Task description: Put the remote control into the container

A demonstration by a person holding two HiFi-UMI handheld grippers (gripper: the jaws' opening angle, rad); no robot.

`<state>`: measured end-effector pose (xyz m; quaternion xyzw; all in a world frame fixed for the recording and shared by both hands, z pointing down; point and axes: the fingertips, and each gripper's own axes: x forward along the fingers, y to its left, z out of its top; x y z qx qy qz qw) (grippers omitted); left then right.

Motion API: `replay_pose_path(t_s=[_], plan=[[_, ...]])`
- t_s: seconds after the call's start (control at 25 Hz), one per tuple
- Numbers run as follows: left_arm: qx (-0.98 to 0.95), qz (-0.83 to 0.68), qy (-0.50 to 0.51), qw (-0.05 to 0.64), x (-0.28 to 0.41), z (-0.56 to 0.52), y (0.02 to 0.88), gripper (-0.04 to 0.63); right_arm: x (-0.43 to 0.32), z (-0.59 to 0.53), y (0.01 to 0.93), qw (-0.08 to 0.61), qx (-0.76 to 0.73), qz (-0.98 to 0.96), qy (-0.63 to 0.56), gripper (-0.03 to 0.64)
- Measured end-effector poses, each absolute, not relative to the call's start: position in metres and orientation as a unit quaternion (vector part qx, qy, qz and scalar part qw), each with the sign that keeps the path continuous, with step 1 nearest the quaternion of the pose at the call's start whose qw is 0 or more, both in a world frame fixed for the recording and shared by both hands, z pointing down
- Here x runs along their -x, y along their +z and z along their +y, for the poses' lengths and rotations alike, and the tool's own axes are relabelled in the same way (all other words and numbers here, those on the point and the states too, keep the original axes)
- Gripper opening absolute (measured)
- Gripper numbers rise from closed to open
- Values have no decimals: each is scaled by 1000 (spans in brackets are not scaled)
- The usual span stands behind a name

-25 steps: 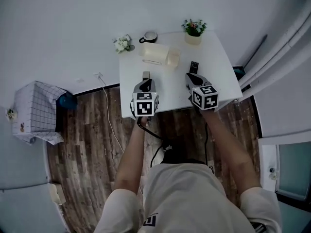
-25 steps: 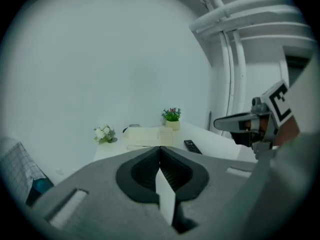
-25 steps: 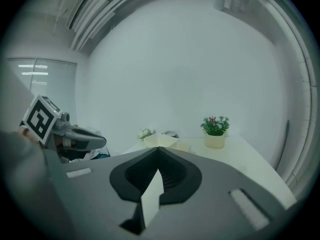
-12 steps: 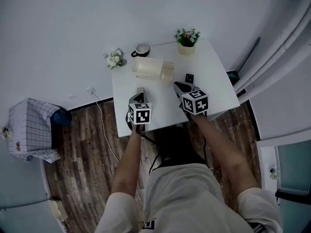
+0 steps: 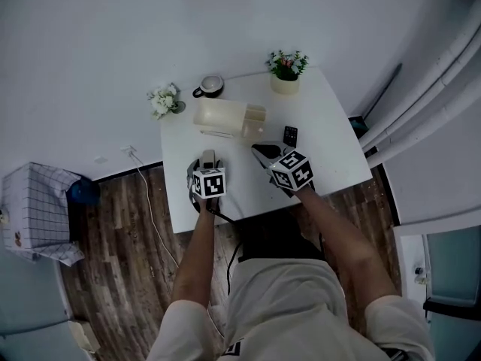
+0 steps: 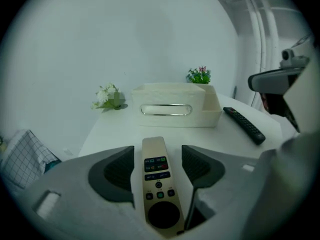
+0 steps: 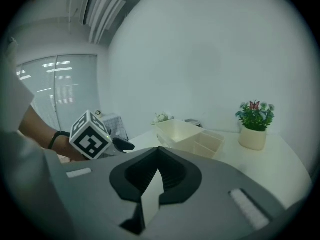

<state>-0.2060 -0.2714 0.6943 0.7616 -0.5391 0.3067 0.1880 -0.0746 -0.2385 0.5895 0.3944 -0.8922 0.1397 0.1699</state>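
Note:
A gold remote control [image 6: 156, 179] lies on the white table [image 5: 331, 126], pointing at the cream container [image 6: 172, 106]. My left gripper [image 6: 157, 159] straddles it; its jaws are opening, and a gap shows between each pad and the remote. In the head view the left gripper [image 5: 207, 160] sits just short of the container [image 5: 225, 117]. A black remote [image 5: 290, 135] lies to the container's right, with my right gripper [image 5: 259, 150] beside it. The right gripper [image 7: 159, 156] is shut with nothing in it.
A potted plant [image 5: 285, 70] stands at the table's far right corner, white flowers [image 5: 161, 100] at the far left, and a dark cup [image 5: 210, 87] behind the container. The container has several compartments [image 7: 187, 134]. Wooden floor and a cable lie left of the table.
Both grippers have moved further in over the table, toward the container. The head camera's view has shifted, so the table now sits higher and more to the left.

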Motion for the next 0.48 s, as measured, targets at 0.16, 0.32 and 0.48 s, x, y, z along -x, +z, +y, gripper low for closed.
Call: replay_pose_path(t_s=[0.16, 0.32, 0.48], plan=[[-756, -518, 319, 243, 200, -288, 708, 324, 70, -253, 593, 184, -374, -897, 145, 2], [-730, -524, 343, 273, 211, -296, 718, 322, 64, -265, 598, 195, -359, -899, 159, 2], [-730, -509, 359, 282, 210, -299, 721, 288, 65, -277, 600, 191, -350, -899, 181, 2]])
